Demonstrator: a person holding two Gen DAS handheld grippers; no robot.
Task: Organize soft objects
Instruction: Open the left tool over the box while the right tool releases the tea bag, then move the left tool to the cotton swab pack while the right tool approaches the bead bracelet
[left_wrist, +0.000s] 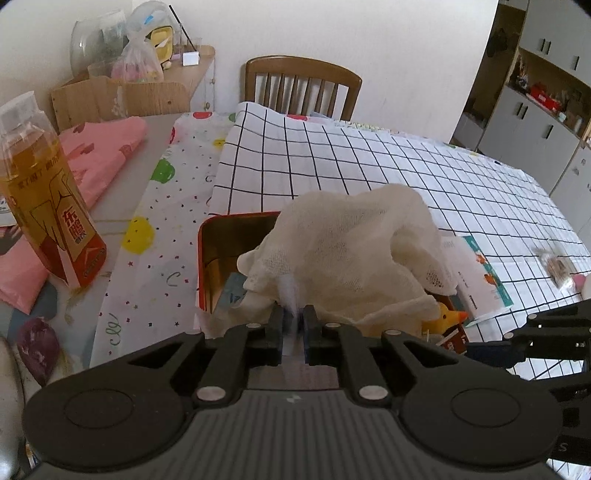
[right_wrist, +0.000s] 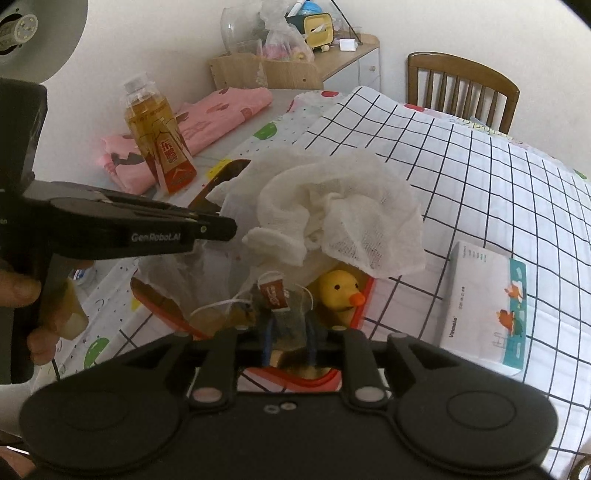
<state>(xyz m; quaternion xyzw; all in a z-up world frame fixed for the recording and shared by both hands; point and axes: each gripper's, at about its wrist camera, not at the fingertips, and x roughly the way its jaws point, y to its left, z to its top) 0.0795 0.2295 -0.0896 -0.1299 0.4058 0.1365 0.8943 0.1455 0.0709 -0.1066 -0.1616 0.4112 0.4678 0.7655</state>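
Observation:
A white gauze cloth (left_wrist: 351, 251) (right_wrist: 340, 206) lies bunched over an orange tin box (left_wrist: 207, 258) (right_wrist: 356, 317) on the table. My left gripper (left_wrist: 293, 325) is shut on the cloth's near edge. In the right wrist view it (right_wrist: 221, 225) comes in from the left, held by a hand. A yellow toy duck (right_wrist: 338, 291) (left_wrist: 448, 317) sits in the box, partly under the cloth. My right gripper (right_wrist: 290, 334) is over the box's near end, open, with a tea bag (right_wrist: 286, 314) and its brown tag between the pads.
A tea drink bottle (left_wrist: 48, 206) (right_wrist: 159, 136) stands left of the box beside a folded pink cloth (left_wrist: 103, 155). A white carton (right_wrist: 484, 306) lies to the right on the checked tablecloth (left_wrist: 369, 158). A wooden chair (left_wrist: 303, 85) stands behind the table.

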